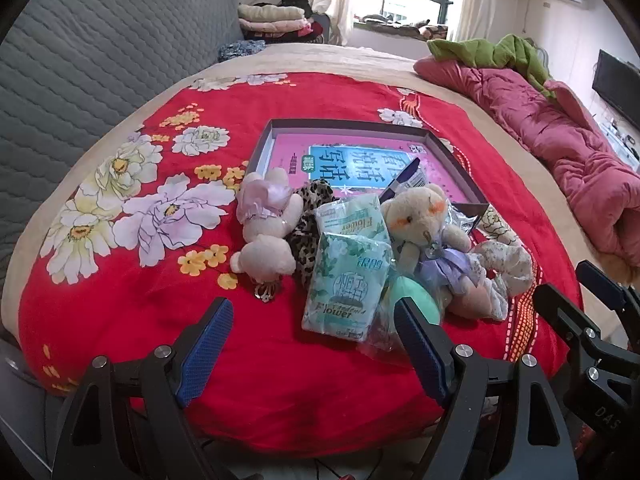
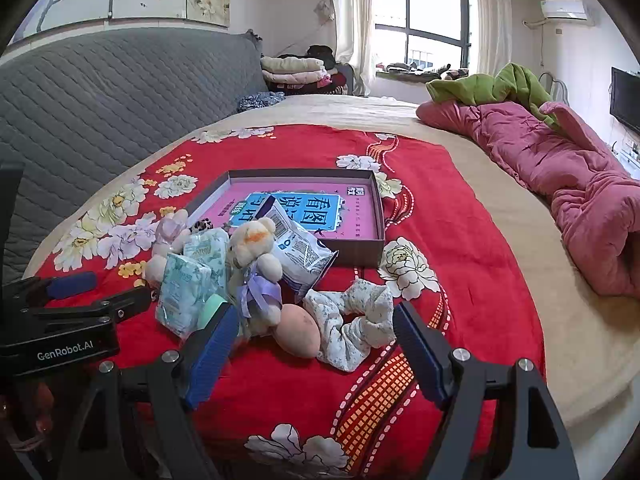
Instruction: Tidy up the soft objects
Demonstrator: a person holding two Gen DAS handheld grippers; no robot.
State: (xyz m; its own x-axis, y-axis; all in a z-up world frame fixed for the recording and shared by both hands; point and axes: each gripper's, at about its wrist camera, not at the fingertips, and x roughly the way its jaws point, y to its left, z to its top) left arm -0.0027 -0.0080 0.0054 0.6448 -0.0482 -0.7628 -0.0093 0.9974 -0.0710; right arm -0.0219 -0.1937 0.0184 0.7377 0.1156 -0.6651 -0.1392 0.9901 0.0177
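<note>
A heap of soft things lies on the red flowered blanket (image 1: pixel 280 380) in front of a shallow grey box (image 1: pixel 460 168) (image 2: pixel 378 208). It holds a cream bear in a lilac dress (image 1: pixel 424 228) (image 2: pixel 256 264), a second bear with a pink bow (image 1: pixel 266 224), a leopard-print piece (image 1: pixel 308 240), two green tissue packs (image 1: pixel 344 280) (image 2: pixel 184 292), a white floral scrunchie (image 1: pixel 504 268) (image 2: pixel 356 320), a peach sponge (image 2: pixel 298 334) and a green sponge (image 1: pixel 416 300). My left gripper (image 1: pixel 312 344) stands open just short of the tissue packs. My right gripper (image 2: pixel 316 352) is open before the peach sponge and scrunchie.
Inside the box lies a pink booklet (image 2: pixel 320 208) with a silver foil pouch (image 2: pixel 300 256) leaning over the box's edge. A pink quilt (image 2: pixel 560 184) and green cloth (image 2: pixel 500 84) lie at the right. A grey quilted headboard (image 1: pixel 100 60) stands at the left.
</note>
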